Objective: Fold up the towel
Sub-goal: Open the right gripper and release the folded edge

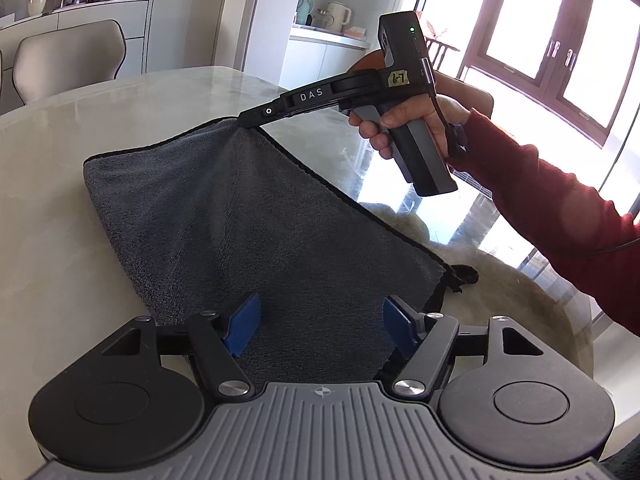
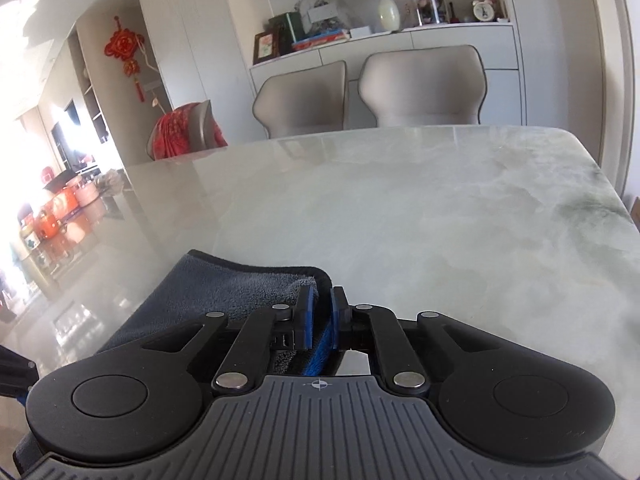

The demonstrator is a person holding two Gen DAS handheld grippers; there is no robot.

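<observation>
On the marble table (image 1: 60, 128), grey towel (image 1: 224, 216) lying partly lifted, my right hand-held gripper (image 2: 320, 312) pinching its far corner, my left hand-held gripper (image 1: 316, 328) spread wide over the near edge, gripping nothing.

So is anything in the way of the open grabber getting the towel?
No, nothing visible blocks it. The left gripper is open right above the near edge of the gray towel. The right gripper is already pinching the far corner, lifted off the table.

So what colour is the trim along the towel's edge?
Black, on a grey towel; clearest in the left wrist view.
</observation>
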